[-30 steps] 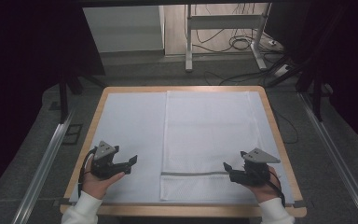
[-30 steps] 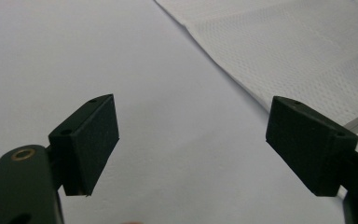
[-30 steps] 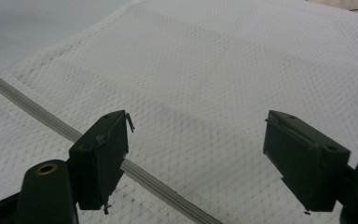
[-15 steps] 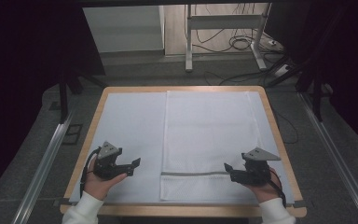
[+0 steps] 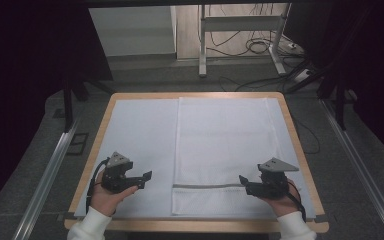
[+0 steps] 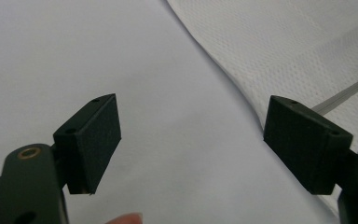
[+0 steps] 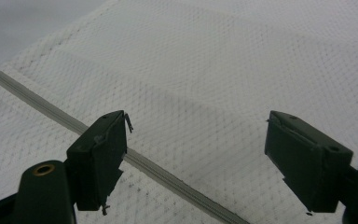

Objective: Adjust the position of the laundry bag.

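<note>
A white mesh cloth [image 5: 225, 150] with a grey stripe [image 5: 207, 186] near its front end lies flat on the right half of the table. My left gripper [image 5: 147, 178] is open over the bare white table cover, just left of the cloth's front left edge [image 6: 242, 88]. My right gripper [image 5: 243, 184] is open low above the cloth's front right part, its jaws wide apart over the grey stripe [image 7: 135, 161]. Nothing is held between either pair of jaws.
The table has a wooden rim [image 5: 190, 226] and a white cover [image 5: 140, 135]. Beyond the far edge are a metal table leg frame [image 5: 240, 35] and cables on the floor [image 5: 260, 47]. Metal rails [image 5: 50, 170] run along both sides.
Both grippers have edged slightly forward and inward toward the cloth's front corners. Their jaws stay open.
</note>
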A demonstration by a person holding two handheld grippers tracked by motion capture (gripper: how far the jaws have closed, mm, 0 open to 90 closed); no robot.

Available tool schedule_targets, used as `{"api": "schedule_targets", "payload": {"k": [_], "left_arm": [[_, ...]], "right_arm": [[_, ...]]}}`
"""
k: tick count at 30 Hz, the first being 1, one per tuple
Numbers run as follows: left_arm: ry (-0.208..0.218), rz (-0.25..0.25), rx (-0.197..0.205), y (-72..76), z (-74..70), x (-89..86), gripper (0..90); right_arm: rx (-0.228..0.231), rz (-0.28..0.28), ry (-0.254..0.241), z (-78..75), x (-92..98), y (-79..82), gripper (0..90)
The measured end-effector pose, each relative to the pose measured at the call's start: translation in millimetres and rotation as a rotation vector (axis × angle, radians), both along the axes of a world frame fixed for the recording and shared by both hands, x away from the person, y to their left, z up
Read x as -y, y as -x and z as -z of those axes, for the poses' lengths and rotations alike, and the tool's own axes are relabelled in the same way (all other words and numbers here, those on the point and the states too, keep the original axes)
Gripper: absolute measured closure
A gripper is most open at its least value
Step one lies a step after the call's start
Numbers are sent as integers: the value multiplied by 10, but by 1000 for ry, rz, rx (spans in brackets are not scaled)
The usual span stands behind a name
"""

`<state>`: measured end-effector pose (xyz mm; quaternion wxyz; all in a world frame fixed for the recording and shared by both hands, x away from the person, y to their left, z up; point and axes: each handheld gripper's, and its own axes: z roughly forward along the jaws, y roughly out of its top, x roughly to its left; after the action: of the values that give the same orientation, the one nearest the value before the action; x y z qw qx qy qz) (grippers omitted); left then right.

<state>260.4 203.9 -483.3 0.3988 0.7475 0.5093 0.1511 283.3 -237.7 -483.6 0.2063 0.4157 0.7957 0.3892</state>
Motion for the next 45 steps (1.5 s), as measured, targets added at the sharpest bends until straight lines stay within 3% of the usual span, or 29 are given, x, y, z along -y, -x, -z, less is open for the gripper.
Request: {"api": "schedule_targets", "payload": {"k": [10, 19, 26, 28, 38, 39, 45], "left_arm": [[-7, 21, 23, -43, -11, 27, 213], [-41, -20, -11, -80, 10, 52, 258], [-39, -9, -10, -145, 12, 156, 264], [-27, 12, -27, -175, 4, 247, 268], [5, 23, -55, -246, 16, 417, 320], [11, 31, -72, -268, 32, 454, 320], [-1, 53, -109, -352, 103, 589, 318]], "right_arm": [[-14, 7, -1, 16, 39, 14, 205], [-9, 3, 1, 5, 36, 21, 205], [-12, 3, 0, 15, 41, 13, 205], [-11, 4, 1, 15, 45, 12, 205], [-6, 6, -2, 5, 47, 21, 205], [-2, 9, -3, 3, 48, 21, 205], [24, 16, -8, -24, 49, 35, 206]]}}
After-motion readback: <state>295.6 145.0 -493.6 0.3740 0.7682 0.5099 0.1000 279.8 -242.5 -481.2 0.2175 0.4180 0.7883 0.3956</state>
